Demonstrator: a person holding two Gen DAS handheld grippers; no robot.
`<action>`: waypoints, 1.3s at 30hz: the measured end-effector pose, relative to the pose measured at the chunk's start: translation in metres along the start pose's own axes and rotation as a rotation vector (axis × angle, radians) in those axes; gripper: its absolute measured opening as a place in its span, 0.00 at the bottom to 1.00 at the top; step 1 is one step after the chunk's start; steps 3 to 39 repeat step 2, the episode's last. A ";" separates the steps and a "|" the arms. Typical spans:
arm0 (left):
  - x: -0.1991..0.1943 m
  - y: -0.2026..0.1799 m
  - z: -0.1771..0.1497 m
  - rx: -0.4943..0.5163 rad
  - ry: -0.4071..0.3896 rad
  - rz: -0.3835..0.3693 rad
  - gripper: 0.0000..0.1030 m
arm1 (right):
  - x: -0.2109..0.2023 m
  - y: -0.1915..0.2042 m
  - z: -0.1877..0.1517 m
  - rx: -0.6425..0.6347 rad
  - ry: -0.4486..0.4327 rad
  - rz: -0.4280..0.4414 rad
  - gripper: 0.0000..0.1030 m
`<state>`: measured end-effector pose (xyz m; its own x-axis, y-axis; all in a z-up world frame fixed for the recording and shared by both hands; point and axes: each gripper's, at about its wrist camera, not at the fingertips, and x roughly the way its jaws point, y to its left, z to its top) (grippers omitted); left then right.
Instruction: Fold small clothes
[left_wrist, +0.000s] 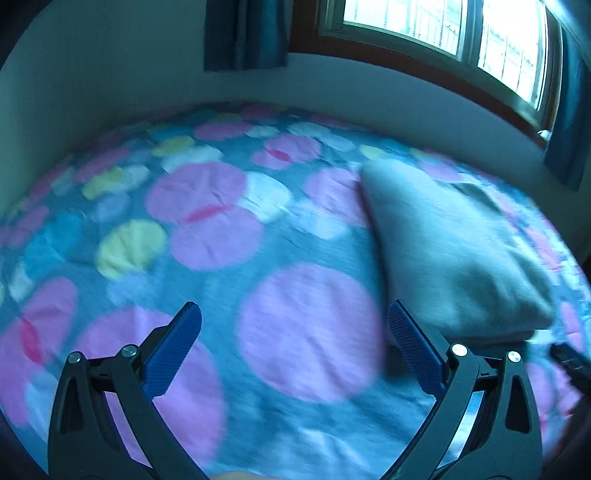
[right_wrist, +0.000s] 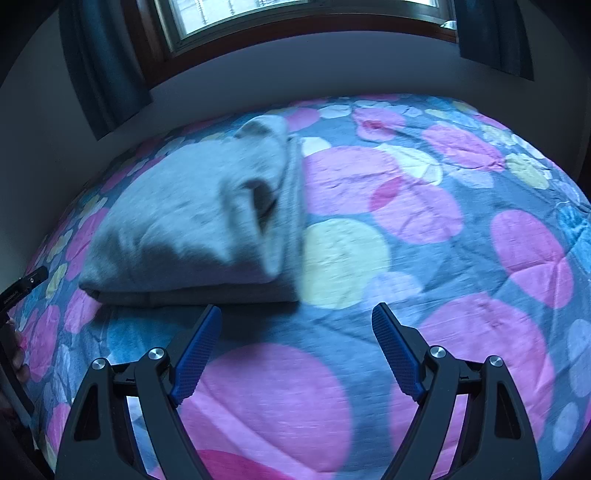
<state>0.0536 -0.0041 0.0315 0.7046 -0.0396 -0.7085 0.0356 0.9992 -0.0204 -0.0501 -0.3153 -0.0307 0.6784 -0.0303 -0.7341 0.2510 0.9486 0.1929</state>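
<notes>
A grey garment (left_wrist: 454, 243) lies folded into a thick rectangle on the bed; in the right wrist view it (right_wrist: 195, 221) sits left of centre, just beyond my fingers. My left gripper (left_wrist: 293, 332) is open and empty, hovering over the bedspread to the left of the garment, its right finger near the garment's near corner. My right gripper (right_wrist: 295, 325) is open and empty, just in front of the garment's near folded edge and to its right. The left view is motion-blurred.
The bed carries a blue bedspread (right_wrist: 424, 258) with pink, yellow and white circles. A pale wall (left_wrist: 110, 92), a window (left_wrist: 461, 33) and dark curtains (right_wrist: 103, 66) stand behind it. Part of the other gripper (right_wrist: 22, 288) shows at the left edge.
</notes>
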 end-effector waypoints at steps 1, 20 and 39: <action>0.003 0.010 0.005 0.013 -0.006 0.046 0.98 | -0.003 -0.011 0.003 0.009 -0.007 -0.021 0.80; 0.008 0.023 0.009 0.005 -0.009 0.079 0.98 | -0.006 -0.023 0.006 0.019 -0.012 -0.045 0.80; 0.008 0.023 0.009 0.005 -0.009 0.079 0.98 | -0.006 -0.023 0.006 0.019 -0.012 -0.045 0.80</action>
